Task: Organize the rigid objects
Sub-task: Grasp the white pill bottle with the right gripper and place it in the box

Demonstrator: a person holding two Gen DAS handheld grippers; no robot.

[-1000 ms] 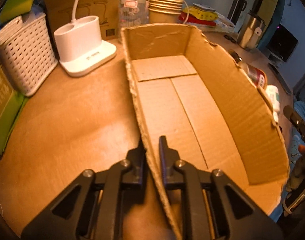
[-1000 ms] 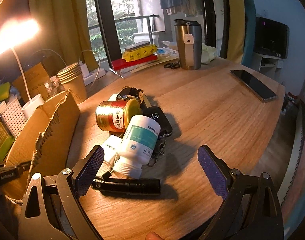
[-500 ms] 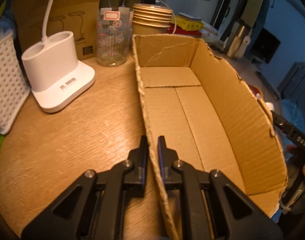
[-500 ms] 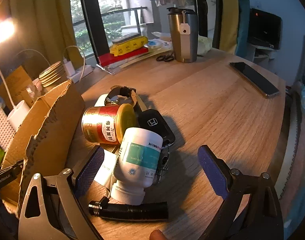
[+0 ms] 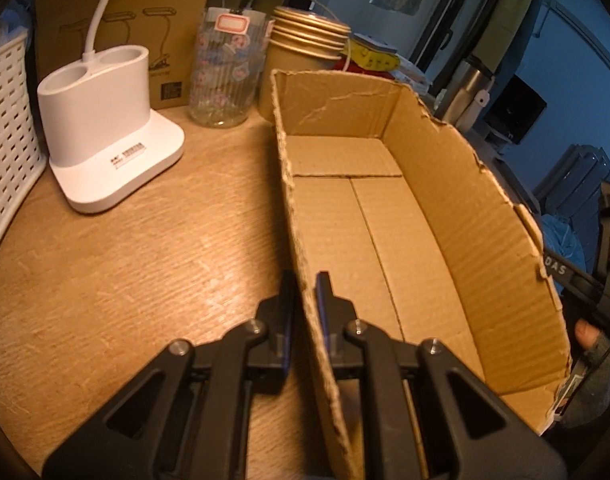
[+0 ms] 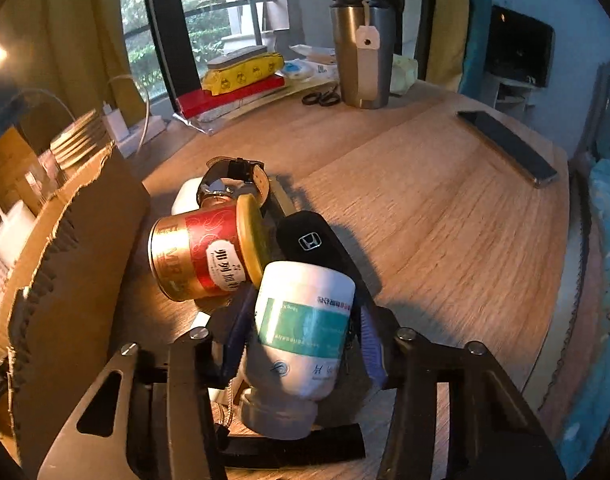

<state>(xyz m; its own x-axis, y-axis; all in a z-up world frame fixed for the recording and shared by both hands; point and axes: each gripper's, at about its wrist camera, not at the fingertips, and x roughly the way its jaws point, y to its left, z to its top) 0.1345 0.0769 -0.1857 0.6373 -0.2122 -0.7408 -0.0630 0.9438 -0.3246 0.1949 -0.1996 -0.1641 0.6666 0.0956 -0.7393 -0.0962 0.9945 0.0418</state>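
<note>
One cardboard box [image 5: 385, 248] stood pinched at its wall by the left gripper [image 5: 305, 300]. Only the right view showed the right gripper [image 6: 301, 332] clamping one white bottle [image 6: 305, 328] beside one red tin [image 6: 201, 252].

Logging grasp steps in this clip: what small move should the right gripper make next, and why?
Probably lift the white bottle straight up: the right gripper has its fingers against both sides of it, while the left gripper pins the empty cardboard box wall.

Right hand-held gripper [image 6: 303, 340] clamps the white bottle [image 6: 305, 328] beside the red tin [image 6: 203, 254].
</note>
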